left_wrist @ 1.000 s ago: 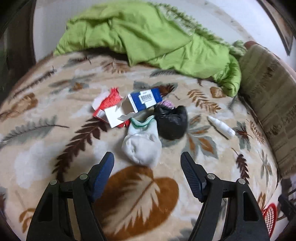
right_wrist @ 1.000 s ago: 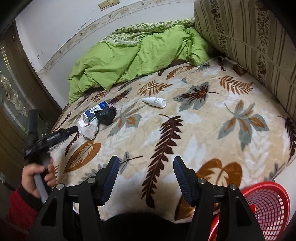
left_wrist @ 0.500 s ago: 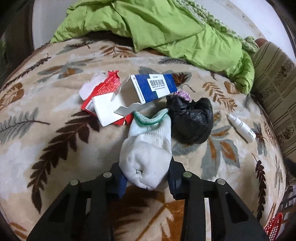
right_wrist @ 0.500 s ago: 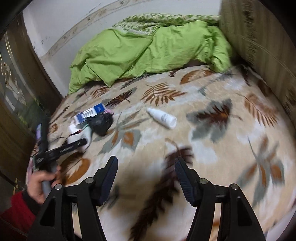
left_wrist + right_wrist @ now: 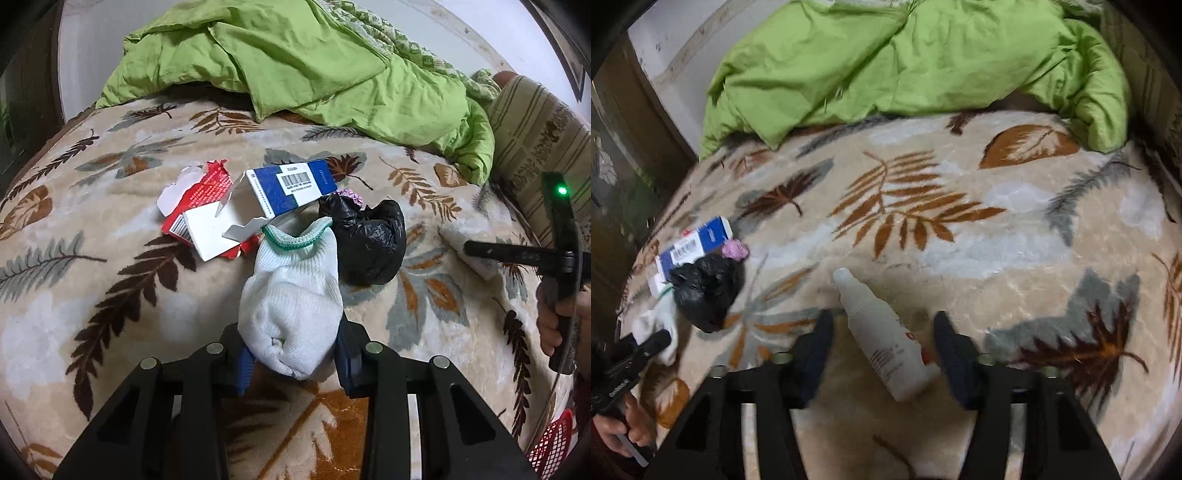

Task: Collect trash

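White knit sock (image 5: 291, 306) sits w/ its rolled toe end clamped between the left gripper (image 5: 295, 354) pads, cuff lying toward the torn red carton (image 5: 195, 218) and blue-and-white box (image 5: 291, 184) on the leaf-print blanket (image 5: 110, 288). Black plastic bag (image 5: 369, 247) lies just right of the sock, touching it, a bit of pink stuff (image 5: 735, 249) at its far edge. So left side: grasp looks made, sock not yet lifted, I'd say.

Further right, the white bottle (image 5: 886, 332) lies on the blanket between the right gripper (image 5: 882, 345) jaws, which have just been closing; pads flank it w/ gaps both sides, so not gripping yet.

Step in hand, prob: pick-up of two pieces at once. Next: right jaws need to finish closing on the bottle body, then both lift and carry to the red basket (image 5: 550, 443) at the bed edge, bottom right. Bottle is smooth and lies skewed to the jaws, so may swivel as they close.
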`<control>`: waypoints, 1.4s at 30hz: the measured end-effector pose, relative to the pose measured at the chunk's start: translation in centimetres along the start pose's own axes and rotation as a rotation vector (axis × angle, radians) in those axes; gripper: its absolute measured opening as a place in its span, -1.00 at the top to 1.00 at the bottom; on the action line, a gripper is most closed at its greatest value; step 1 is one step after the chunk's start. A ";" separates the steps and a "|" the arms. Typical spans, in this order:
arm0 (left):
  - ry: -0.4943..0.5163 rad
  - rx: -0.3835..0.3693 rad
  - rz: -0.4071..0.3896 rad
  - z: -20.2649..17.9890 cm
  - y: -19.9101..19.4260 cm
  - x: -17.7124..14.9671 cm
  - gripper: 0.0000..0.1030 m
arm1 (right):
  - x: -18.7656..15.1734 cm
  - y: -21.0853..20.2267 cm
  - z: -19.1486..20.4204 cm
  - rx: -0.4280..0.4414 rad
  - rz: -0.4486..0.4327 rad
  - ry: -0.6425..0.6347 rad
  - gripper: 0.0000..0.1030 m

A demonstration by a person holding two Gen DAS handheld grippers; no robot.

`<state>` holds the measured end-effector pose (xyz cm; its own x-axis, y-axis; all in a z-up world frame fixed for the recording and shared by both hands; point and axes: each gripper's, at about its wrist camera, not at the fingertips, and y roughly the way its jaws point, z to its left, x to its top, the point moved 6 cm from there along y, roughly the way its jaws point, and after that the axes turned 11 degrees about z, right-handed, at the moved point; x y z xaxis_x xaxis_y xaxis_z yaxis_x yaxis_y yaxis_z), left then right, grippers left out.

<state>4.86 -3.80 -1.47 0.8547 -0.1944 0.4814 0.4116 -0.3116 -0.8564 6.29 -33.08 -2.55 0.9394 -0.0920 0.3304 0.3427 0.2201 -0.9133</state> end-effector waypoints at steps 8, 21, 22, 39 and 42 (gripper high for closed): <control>0.010 0.004 0.006 -0.3 0.1 -0.2 0.33 | -0.9 1.6 2.0 -0.148 0.009 -0.055 0.34; 0.041 0.006 -0.055 -1.3 -3.6 -2.6 0.33 | -9.1 -4.7 11.5 -0.026 -0.142 0.085 0.39; 0.049 0.010 -0.059 -1.5 -4.1 -3.0 0.33 | -9.9 -5.6 12.5 -0.018 -0.164 0.089 0.39; 0.109 0.093 -0.167 -2.3 -11.3 -9.9 0.33 | -17.6 -9.8 17.6 -0.066 -0.293 0.078 0.39; 0.123 0.117 -0.168 -2.5 -10.9 -10.2 0.33 | -17.8 -9.9 17.3 -0.065 -0.297 0.094 0.39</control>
<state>-9.09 -0.81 3.42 0.7292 -0.2631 0.6318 0.5846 -0.2404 -0.7749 -13.61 -16.81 4.74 0.7922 -0.2326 0.5642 0.5975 0.1078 -0.7946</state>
